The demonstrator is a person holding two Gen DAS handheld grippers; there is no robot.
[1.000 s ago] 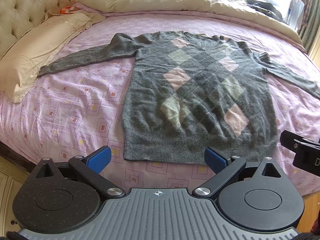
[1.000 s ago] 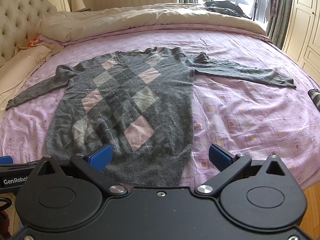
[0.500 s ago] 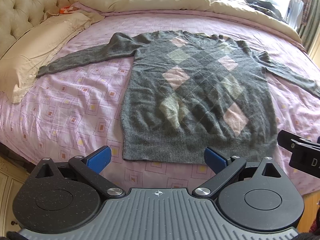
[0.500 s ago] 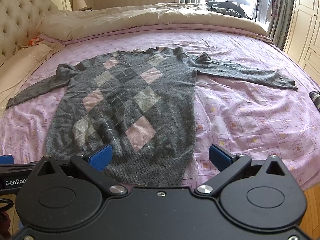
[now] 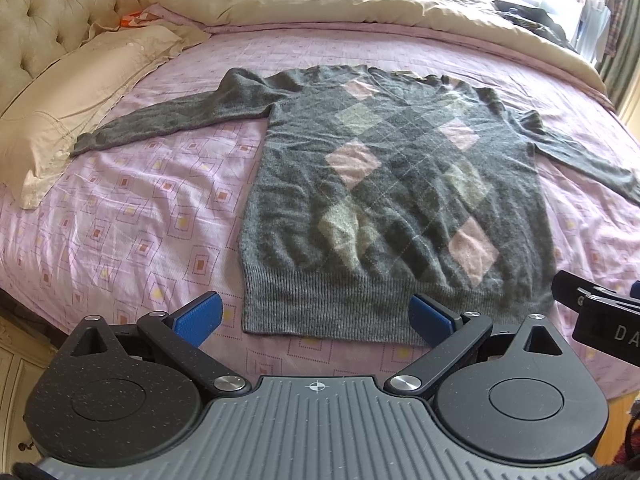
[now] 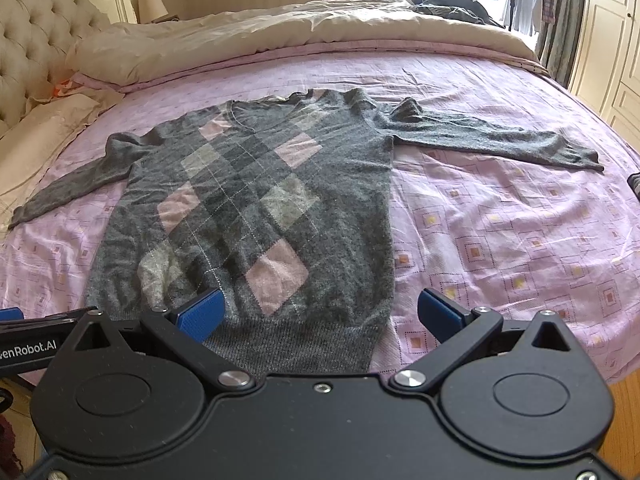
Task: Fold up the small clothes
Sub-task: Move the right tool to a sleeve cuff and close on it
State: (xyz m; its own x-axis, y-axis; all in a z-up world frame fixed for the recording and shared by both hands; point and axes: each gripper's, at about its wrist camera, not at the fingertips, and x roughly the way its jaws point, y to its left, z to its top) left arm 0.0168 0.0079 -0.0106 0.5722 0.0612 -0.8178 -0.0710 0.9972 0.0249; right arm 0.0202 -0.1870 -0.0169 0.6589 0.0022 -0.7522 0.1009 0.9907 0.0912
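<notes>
A grey argyle sweater (image 5: 400, 200) with pink and beige diamonds lies flat, front up, on the pink bedsheet (image 5: 140, 220), both sleeves spread out sideways. It also shows in the right wrist view (image 6: 248, 208). My left gripper (image 5: 316, 318) is open and empty, just above the hem's left part. My right gripper (image 6: 320, 314) is open and empty over the hem's right corner. The right gripper's body shows at the right edge of the left wrist view (image 5: 600, 316).
A beige pillow (image 5: 68, 112) lies at the left by the tufted headboard (image 5: 60, 8). A rolled beige duvet (image 6: 280, 36) runs along the far side. The bed's near edge is just below the hem. White cupboards (image 6: 612, 40) stand at the right.
Both grippers have crept slightly forward toward the sweater's hem. Their jaws stay open. The sweater has not moved.
</notes>
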